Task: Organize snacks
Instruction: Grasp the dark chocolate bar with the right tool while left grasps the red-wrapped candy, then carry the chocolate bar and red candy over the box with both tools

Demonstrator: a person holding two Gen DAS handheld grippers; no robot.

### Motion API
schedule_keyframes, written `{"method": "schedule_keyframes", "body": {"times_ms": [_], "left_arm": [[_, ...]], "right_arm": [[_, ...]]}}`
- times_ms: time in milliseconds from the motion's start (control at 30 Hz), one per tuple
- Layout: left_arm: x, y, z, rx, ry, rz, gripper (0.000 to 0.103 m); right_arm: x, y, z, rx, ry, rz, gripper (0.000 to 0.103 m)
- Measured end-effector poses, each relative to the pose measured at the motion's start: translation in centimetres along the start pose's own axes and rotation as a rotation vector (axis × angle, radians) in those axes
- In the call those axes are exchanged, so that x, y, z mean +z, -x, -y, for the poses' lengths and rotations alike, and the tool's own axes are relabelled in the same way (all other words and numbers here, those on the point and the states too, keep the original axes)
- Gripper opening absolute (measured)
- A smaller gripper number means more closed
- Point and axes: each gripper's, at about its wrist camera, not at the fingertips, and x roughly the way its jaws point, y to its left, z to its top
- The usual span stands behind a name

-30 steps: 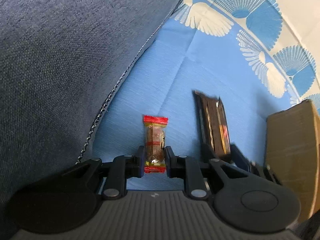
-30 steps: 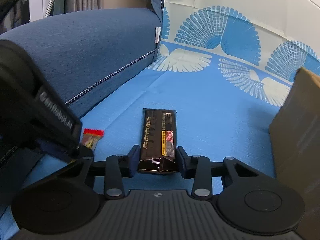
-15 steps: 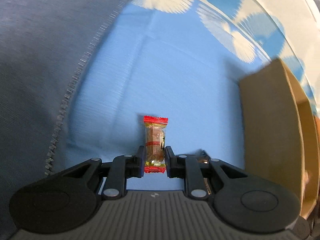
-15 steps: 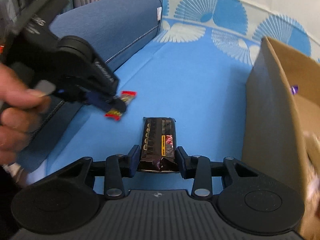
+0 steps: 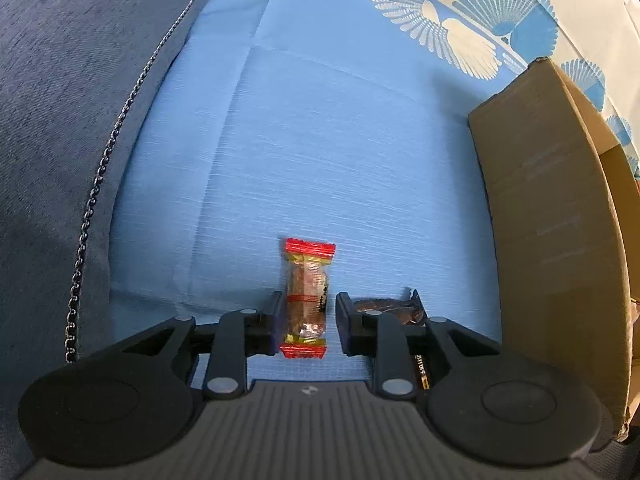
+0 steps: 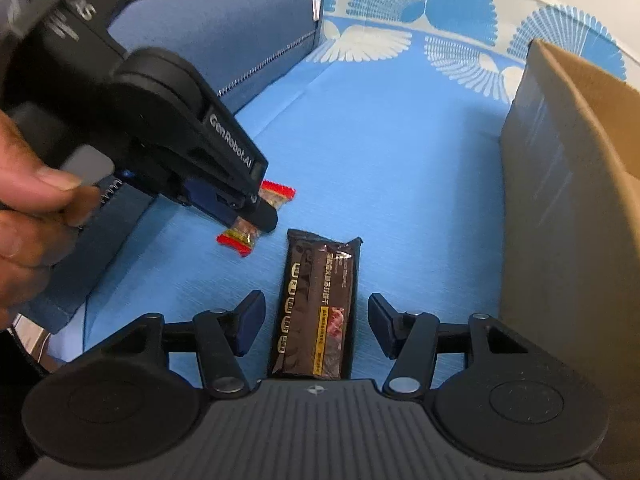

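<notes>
While its jaws are opening, the left gripper (image 5: 306,322) keeps a narrow gap, and we see the red-ended candy (image 5: 306,300) standing lengthwise between the pads with a sliver of space on the right side; whether the left pad still touches the wrapper we cannot tell. We see the right gripper (image 6: 316,330) with its jaws also opening, set wide, both pads clear of the dark snack bar (image 6: 316,312) that lies lengthwise between them on the blue cloth (image 6: 400,184). We take the cardboard box (image 6: 568,200) as the landmark: the bar lies near its left wall, and the candy lies further left of the box, just beside the bar's far end. Left of the box beyond both snacks, a hand (image 6: 24,216) grips the left tool, and a blue cushion (image 5: 60,120) borders the cloth.
</notes>
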Motion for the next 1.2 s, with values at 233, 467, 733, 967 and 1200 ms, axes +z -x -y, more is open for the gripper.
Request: {"method": "schedule_keyframes", "body": {"times_ms": [233, 467, 733, 967, 1200], "left_arm": [[0.0, 0.0, 0.1, 0.012, -0.018, 0.001, 0.032], [-0.2, -0.1, 0.7, 0.031, -0.051, 0.005, 0.032], [0.0, 0.1, 0.6, 0.048, -0.059, 0.016, 0.022], [0.0, 1.5, 0.9, 0.036, -0.055, 0.059, 0.021], [-0.2, 1.8, 1.4, 0.033, -0.062, 0.068, 0.011]], "right_arm": [[0.0, -1.2, 0.2, -0.005, -0.019, -0.031, 0.058], [-0.2, -1.1, 0.3, -0.022, -0.003, -0.02, 0.041], [0.1, -0.3, 0.8, -0.042, -0.053, 0.011, 0.041], [0.5, 1.5, 1.1, -0.049, -0.068, 0.085, 0.041], [0.4, 2.7, 1.3, -0.056, -0.054, 0.135, 0.041]]}}
